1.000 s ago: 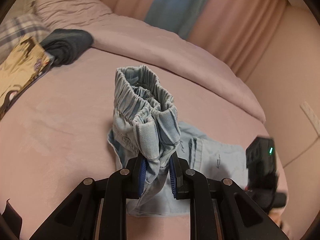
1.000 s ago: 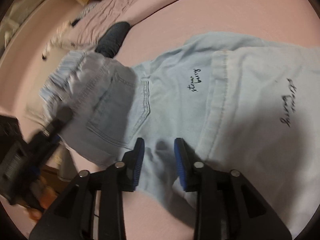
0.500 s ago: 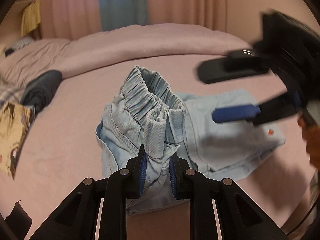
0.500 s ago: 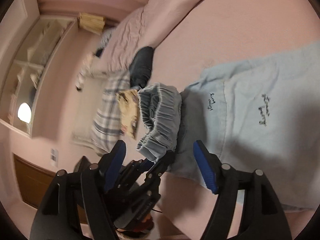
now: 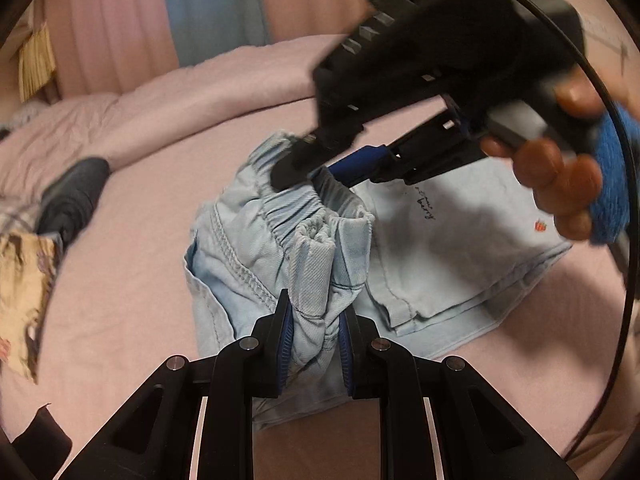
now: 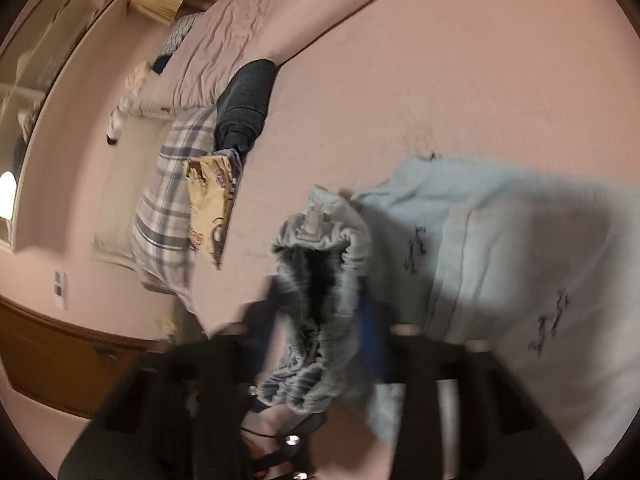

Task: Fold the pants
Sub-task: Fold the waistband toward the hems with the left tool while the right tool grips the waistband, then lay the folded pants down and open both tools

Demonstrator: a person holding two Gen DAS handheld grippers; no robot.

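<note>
Pale blue denim pants (image 5: 452, 248) lie partly folded on a pink bed (image 5: 132, 240), waistband (image 5: 304, 216) lifted at center. The left gripper (image 5: 314, 334), at 6 o'clock, is clamped on the bunched waistband. The right gripper (image 5: 320, 166) reaches in from 1 o'clock, fingers apart around the elastic edge. Risk: it may catch only one layer, so the fold skews.

A pink bed (image 5: 132, 248) fills both views, with a rumpled pink duvet (image 5: 200, 92) along its far side. A dark folded garment (image 6: 246, 104) lies beside a plaid pillow (image 6: 168, 216) and a yellow patterned cloth (image 6: 210, 200). Pink curtains (image 5: 108, 28) flank a blue one (image 5: 212, 8).
</note>
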